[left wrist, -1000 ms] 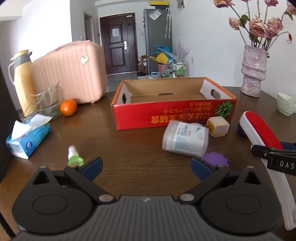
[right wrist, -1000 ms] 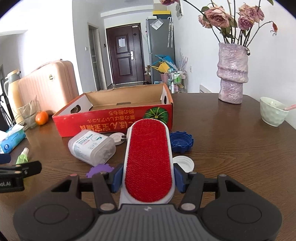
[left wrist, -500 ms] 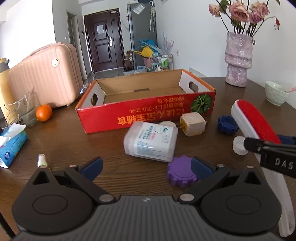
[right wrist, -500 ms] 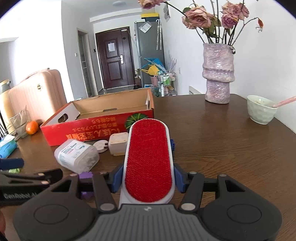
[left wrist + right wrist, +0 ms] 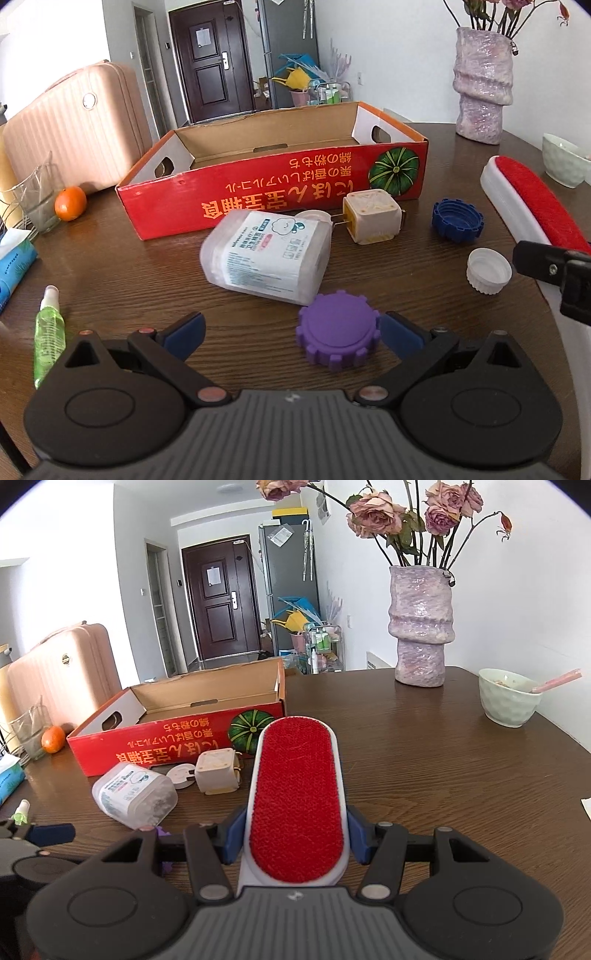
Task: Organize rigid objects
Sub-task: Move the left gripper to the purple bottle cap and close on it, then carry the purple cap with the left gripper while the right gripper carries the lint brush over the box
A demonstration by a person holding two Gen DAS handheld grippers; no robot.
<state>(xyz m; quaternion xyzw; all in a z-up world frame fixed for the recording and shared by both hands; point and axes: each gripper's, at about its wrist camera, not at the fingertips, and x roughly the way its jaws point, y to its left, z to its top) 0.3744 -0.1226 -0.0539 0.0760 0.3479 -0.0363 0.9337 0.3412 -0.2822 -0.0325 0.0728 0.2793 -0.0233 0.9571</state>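
Right tool clamped on red lint brush at lower centre of right view, brush raised above the counter. Left tool spread wide at bottom of left view, purple cap lying between the blue pads, just beside the right one. Clear plastic tub on its side mid-frame, beige cube and blue cap to its right, white cap further right. Red cardboard box open behind them, upper centre.
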